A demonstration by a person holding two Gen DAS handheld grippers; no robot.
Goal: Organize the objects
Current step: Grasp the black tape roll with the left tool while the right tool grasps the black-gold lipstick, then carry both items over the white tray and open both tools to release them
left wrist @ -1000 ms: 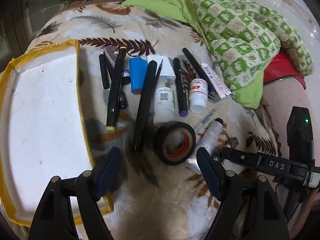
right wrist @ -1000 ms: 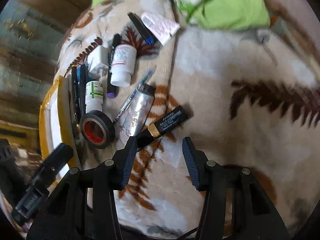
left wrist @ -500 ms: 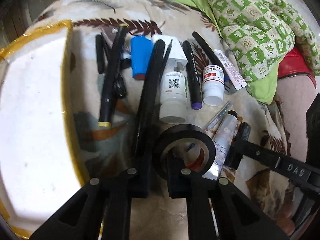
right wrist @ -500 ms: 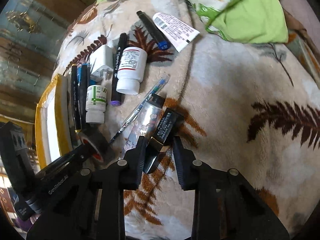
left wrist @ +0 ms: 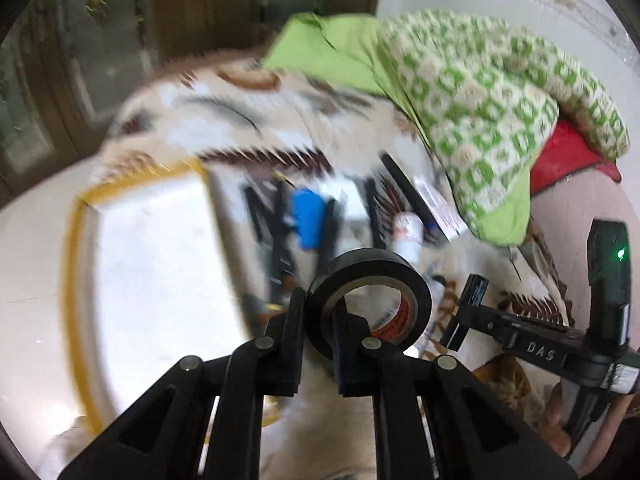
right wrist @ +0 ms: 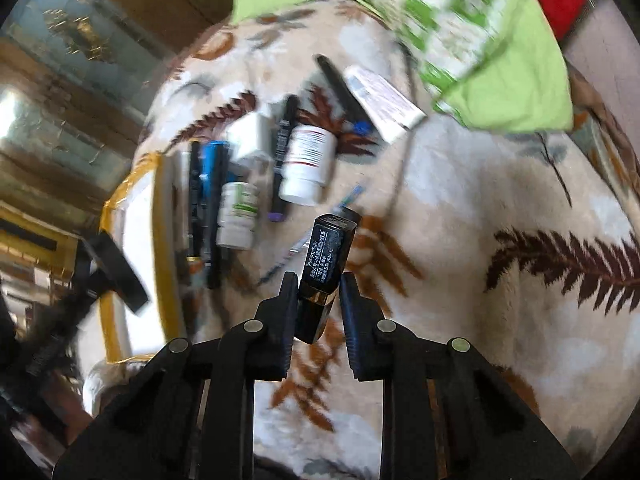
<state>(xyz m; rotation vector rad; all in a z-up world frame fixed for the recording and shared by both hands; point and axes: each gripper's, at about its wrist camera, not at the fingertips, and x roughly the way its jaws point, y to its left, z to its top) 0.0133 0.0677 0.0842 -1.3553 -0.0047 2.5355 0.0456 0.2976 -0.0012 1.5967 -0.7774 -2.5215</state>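
My left gripper (left wrist: pixel 320 312) is shut on the wall of a black tape roll (left wrist: pixel 370 300) and holds it above the blanket, one finger inside the ring. My right gripper (right wrist: pixel 320 292) is shut on a black lipstick tube (right wrist: pixel 326 268) with a gold band, lifted off the blanket; it also shows in the left wrist view (left wrist: pixel 466 308). A white tray with a yellow rim (left wrist: pixel 76 248) lies at the left. Pens, a blue cylinder (left wrist: pixel 308 220) and white bottles (right wrist: pixel 306 164) lie in a row on the leaf-print blanket (right wrist: pixel 480 208).
A green patterned cloth (left wrist: pixel 480 108) and a red item (left wrist: pixel 568 152) lie at the back right. A white tube (right wrist: pixel 384 100) and a black marker (right wrist: pixel 340 88) lie at the far end of the row. A silver tube lies behind the lipstick.
Both grippers closed and lifted: the left took the tape roll up off the blanket, the right raised the lipstick tube. Both views are blurred by motion.
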